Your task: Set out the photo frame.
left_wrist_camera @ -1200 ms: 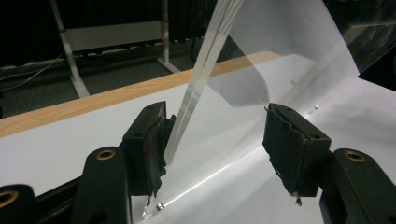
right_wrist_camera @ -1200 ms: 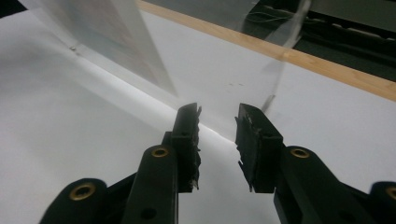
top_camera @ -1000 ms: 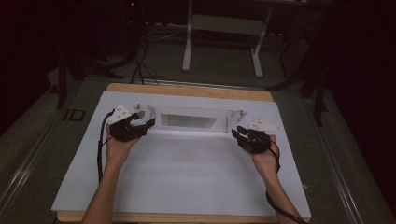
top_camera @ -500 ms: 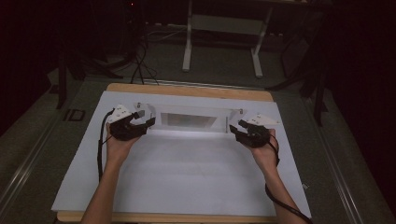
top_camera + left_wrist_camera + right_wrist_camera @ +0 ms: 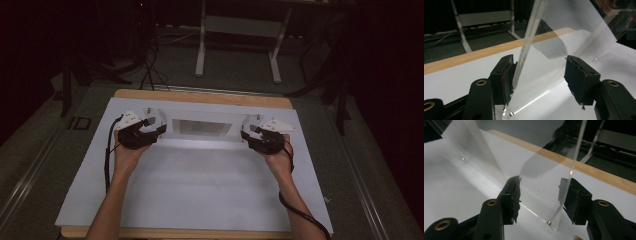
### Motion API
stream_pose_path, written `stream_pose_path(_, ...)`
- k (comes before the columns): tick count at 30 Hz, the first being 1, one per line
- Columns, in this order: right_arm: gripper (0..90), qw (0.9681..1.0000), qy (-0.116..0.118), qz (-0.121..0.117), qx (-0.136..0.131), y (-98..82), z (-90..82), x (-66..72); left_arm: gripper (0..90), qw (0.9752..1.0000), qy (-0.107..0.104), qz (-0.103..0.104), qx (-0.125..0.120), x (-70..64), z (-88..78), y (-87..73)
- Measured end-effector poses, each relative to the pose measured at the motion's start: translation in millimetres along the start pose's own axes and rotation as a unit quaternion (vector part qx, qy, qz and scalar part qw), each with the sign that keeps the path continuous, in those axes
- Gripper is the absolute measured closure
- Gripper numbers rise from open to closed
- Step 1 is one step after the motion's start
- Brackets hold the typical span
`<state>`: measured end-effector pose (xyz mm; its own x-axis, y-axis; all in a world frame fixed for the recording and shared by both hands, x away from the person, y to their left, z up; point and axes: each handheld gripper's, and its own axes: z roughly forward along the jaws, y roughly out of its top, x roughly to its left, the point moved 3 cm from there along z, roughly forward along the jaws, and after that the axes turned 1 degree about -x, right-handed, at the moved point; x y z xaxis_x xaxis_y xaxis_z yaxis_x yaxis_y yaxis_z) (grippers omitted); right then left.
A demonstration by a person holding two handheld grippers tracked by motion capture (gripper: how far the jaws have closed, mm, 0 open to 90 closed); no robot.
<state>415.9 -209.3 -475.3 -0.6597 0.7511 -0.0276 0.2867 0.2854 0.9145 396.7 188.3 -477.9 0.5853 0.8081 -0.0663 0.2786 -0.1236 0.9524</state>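
Note:
A clear acrylic stand point(image 5: 202, 127) sits across the far part of the white table cover point(image 5: 200, 195). My left gripper point(image 5: 156, 126) is at its left end, and its jaws straddle the upright clear side panel point(image 5: 530, 37). The panel edge lies against the left pad point(image 5: 509, 76), while the other pad stands well off. My right gripper point(image 5: 248, 134) is at the stand's right end. Its jaws have just been opening, and the clear end panel point(image 5: 574, 157) stands between them, close to the right pad point(image 5: 571, 197), with no pad pressing on it.
The wooden table edge point(image 5: 200, 97) runs just behind the stand. A white metal frame point(image 5: 240, 30) and cables point(image 5: 150, 55) stand on the dark floor beyond. Small screws point(image 5: 548, 222) sit at the panel's foot.
My right gripper has shifted a little to the left, toward the stand's right end, and its jaws have spread wider. The left gripper has kept still.

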Motion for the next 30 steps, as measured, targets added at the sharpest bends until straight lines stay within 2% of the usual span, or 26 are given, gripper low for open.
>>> stream_pose_path(4, 50.0, 0.9999, 0.003, 0.009, -0.008, -0.5, 2.2, -2.3, 38.6, 0.9999, 0.010, 0.006, -0.001, -1.2, 4.9, -0.3)
stream_pose_path(9, 49.9, 0.9999, 0.005, 0.004, -0.012, 0.5, 4.8, -4.5, 38.1, 0.9997, 0.020, 0.010, -0.005, -1.3, 7.7, -0.3)
stream_pose_path(12, 49.5, 0.9999, -0.001, -0.001, -0.013, 0.8, 6.5, -3.8, 38.5, 0.9994, 0.029, 0.017, -0.002, -2.2, 9.1, 0.0)
stream_pose_path(18, 48.8, 0.9997, -0.012, 0.008, -0.017, 2.3, 10.0, -4.3, 38.4, 0.9982, 0.051, 0.030, 0.000, -2.9, 14.1, 1.6)
stream_pose_path(30, 49.7, 0.9995, -0.029, -0.006, -0.011, 8.3, 15.2, -6.3, 38.8, 0.9973, 0.066, 0.029, -0.010, -0.4, 20.3, 3.3)
